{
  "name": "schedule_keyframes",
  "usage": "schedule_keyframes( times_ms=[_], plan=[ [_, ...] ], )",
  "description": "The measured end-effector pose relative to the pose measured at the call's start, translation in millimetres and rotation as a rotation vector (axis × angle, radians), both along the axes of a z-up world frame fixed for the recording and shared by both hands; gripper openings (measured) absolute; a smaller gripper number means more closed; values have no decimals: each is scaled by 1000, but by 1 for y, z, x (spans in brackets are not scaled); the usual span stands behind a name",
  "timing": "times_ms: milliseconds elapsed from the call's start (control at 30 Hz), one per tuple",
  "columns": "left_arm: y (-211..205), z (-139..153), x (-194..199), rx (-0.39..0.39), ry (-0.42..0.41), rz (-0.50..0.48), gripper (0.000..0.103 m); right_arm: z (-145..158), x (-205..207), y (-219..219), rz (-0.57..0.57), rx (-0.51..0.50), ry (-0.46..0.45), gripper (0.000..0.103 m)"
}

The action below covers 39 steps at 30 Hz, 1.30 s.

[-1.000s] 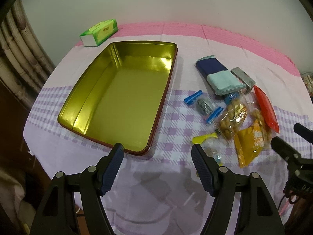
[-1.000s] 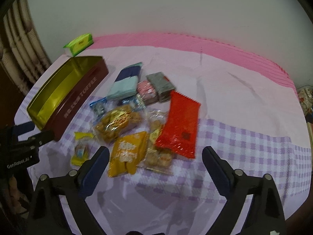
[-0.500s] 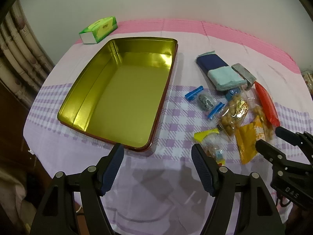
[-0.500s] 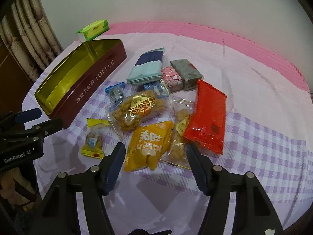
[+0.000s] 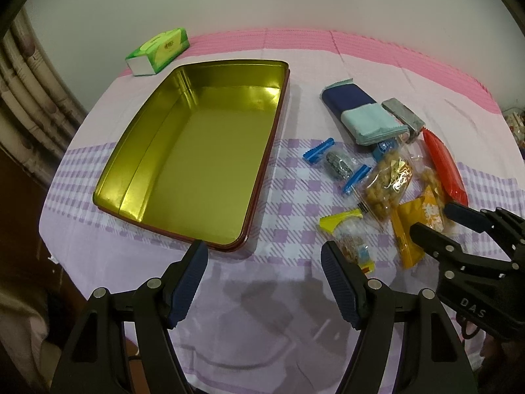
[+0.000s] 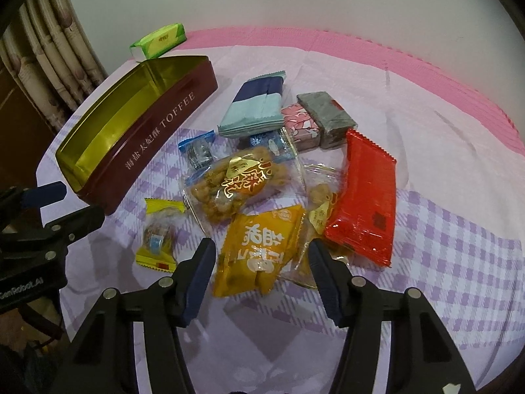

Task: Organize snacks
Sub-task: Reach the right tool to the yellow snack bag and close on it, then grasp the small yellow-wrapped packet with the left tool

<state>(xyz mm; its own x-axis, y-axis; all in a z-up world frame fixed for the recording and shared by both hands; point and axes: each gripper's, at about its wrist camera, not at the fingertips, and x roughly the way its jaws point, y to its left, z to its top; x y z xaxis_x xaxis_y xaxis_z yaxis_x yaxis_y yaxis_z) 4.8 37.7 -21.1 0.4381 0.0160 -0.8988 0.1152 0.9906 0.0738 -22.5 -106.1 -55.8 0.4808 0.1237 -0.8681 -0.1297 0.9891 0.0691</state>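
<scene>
Right gripper (image 6: pixel 261 259) is spread wide with nothing in it, jaws straddling the near end of the orange snack packet (image 6: pixel 261 249), which lies flat on the checked tablecloth (image 6: pixel 459 256) just ahead of the tips. Left gripper (image 5: pixel 264 264) is also spread and empty, parked off the near corner of the toffee tin (image 5: pixel 262 177), whose gold interior holds nothing yet.

Handling guess for the orange packet: light, soft film pouch, probably slick and air-puffed, contents likely crumbly. Pinch the flat crimped seam at the near edge, not the belly, and squeeze lightly.

Beyond it: clear bag of fried twists (image 6: pixel 236 184), and to the right of the tips a red wrapper (image 6: pixel 367 197) overlapping a smaller clear packet (image 6: pixel 323 197). Lifting the orange one may drag that neighbour. Yellow-ended candy (image 6: pixel 159 233) sits left of the fingers, apart from the pile.
</scene>
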Motion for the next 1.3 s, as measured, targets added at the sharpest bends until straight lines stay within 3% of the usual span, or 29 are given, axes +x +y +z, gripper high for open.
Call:
schedule_keyframes(
  times_ms=[667, 1300],
  plan=[
    [1, -3, 1, -2, 17, -1, 72, -19, 12, 18, 50, -43, 25, 40],
    [-17, -8, 5, -51, 77, -62, 72, -19, 10, -16, -46, -6, 15, 35]
  ],
)
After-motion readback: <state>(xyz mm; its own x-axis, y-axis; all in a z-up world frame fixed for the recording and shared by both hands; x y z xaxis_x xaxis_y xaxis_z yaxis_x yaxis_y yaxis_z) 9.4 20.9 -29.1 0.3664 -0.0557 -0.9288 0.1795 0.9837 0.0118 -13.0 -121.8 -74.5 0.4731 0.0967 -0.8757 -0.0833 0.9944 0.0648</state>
